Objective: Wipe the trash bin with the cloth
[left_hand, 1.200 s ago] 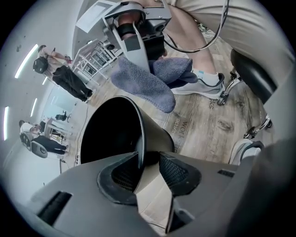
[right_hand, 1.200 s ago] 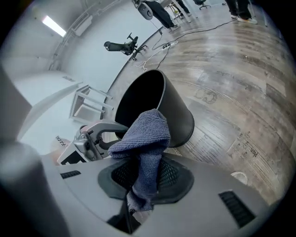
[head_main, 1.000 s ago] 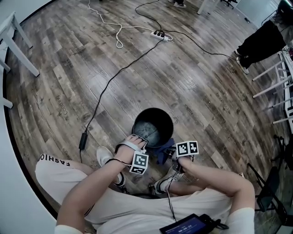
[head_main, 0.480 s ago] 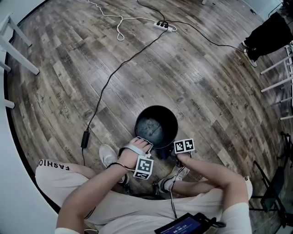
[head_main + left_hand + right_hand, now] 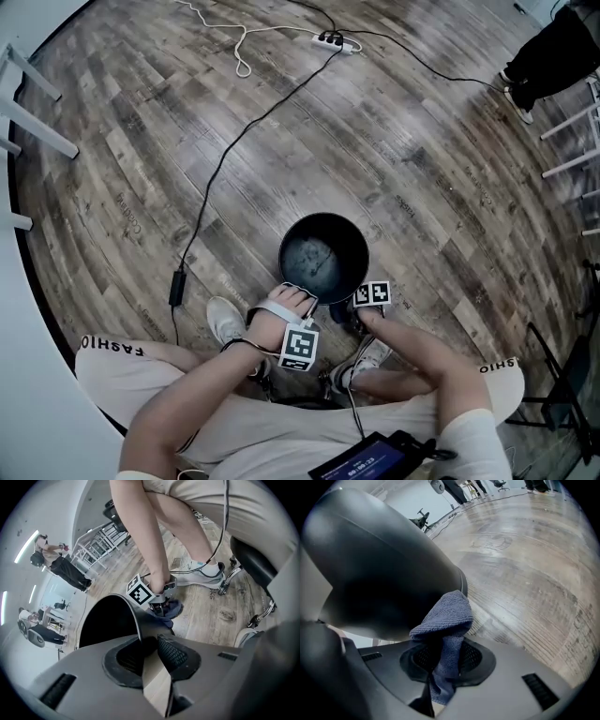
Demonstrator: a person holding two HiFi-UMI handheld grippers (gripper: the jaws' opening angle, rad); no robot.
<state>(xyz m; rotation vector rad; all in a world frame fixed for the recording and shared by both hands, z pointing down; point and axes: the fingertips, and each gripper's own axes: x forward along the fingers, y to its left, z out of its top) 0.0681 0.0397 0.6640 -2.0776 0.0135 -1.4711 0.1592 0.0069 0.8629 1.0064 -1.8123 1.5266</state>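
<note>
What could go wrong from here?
1. The left gripper, jaws just closed, holds the trash bin only by its thin rim; wiping pressure could tip or slide it.
2. The right gripper pinches the cloth by one bunched end at the bin's wall; it may drag loose.

Left gripper (image 5: 151, 644) jaws just closed on bin rim (image 5: 324, 217); right gripper (image 5: 443, 651) jaws on cloth (image 5: 446, 616).

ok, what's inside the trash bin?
Nothing loose visible: the trash bin shows only its bare, scuffed grey bottom. The near inner wall is dark and cut off by the rim.
</note>
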